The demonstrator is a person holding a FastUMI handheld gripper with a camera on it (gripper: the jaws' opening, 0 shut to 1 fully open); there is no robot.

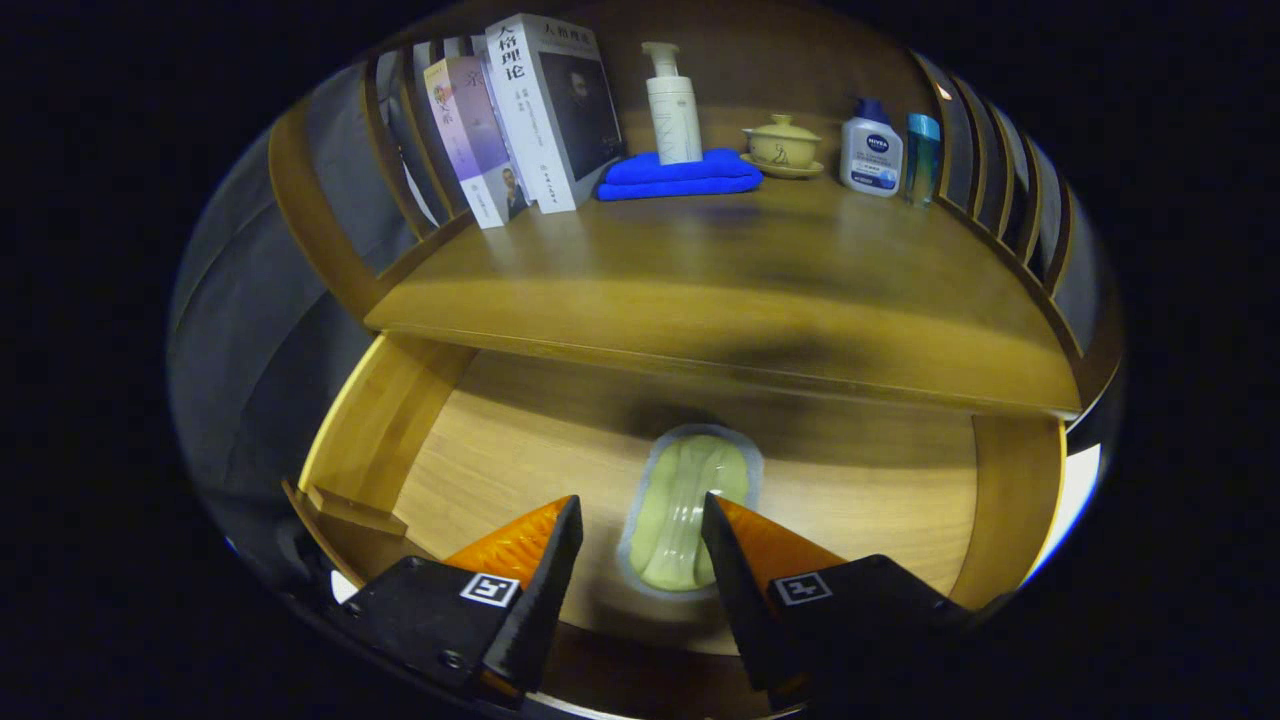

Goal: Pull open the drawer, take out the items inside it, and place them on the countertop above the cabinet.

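Observation:
The wooden drawer [400,420] stands pulled open below the countertop [700,270]. On its floor lies a pale green item in a clear sealed packet [690,500], lengthwise along the fingers. My gripper [640,515] hovers over the packet's near end, open, one finger on each side of it. The right fingertip overlaps the packet's edge; whether it touches I cannot tell. Nothing is pressed between the fingers.
At the back of the countertop stand books [530,115], a white pump bottle [672,105] on a folded blue cloth [680,175], a lidded yellow cup on a saucer [782,145], a white-and-blue bottle [871,150] and a teal bottle [922,155]. Wooden slats flank both sides.

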